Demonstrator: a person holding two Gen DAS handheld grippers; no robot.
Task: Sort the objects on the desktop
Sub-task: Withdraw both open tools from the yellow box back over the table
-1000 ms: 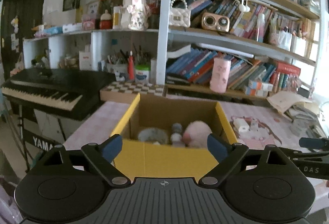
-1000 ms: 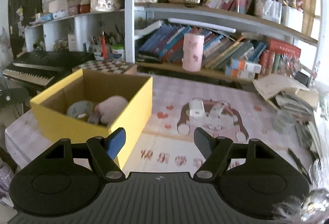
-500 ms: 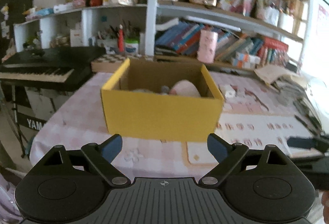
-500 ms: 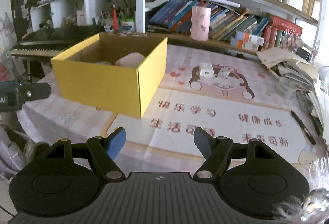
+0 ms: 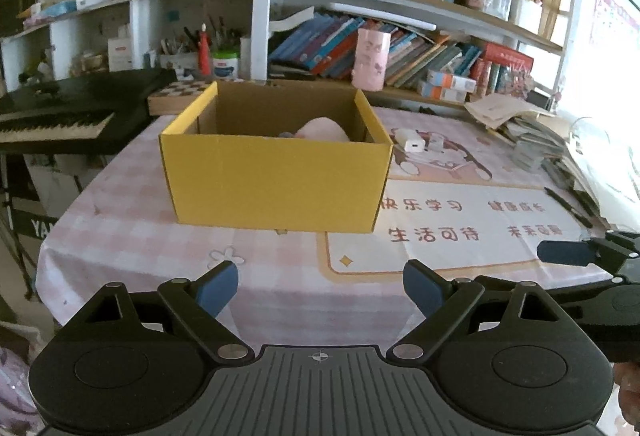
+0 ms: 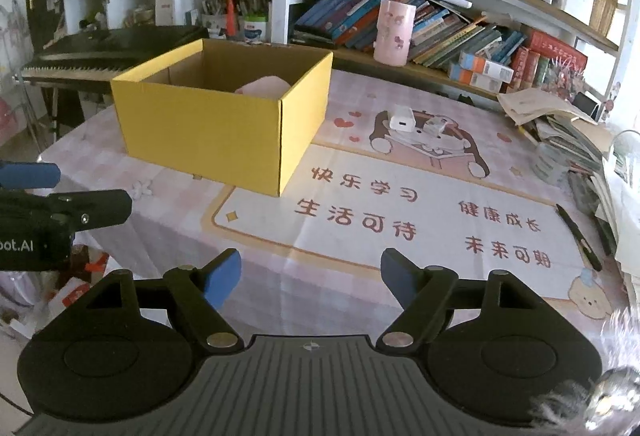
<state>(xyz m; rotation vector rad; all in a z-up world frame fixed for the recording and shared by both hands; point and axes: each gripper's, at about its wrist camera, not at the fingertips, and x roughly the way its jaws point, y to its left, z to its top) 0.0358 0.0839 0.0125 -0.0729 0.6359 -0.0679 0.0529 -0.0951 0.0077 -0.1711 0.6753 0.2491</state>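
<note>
Scene: A yellow cardboard box stands on a surface covered by a pink checked cloth, with a cartoon desk mat spread beside it.
Left gripper: The left gripper hangs at the near edge of the surface facing the box, its blue fingers spread wide with nothing between them.
Right gripper: The right gripper hovers over the near part of the mat, likewise released and empty.
Already sorted: A pink soft toy lies inside the box toward its right rear; something small and grey shows beside it, too hidden to identify.
Left to sort: A white charger block sits on the bear print at the mat's far end, a small clear-wrapped item just beside it, and a black pen lies near the mat's right edge.
Handling, charger: It looks light, rigid and smooth-sided, so it may slip; gripping across its two broad flat faces, low on the body, seems safest.
Handling, pen: Slim, stiff and lying flat, it would likely need a pinch at mid-length, across the barrel, to keep it from rolling or pivoting.
Handling, wrapped item: Probably very light and crinkly; its shape cannot be made out, so a gentle squeeze is advisable.
Reach: All three lie nearer the right gripper.
</note>
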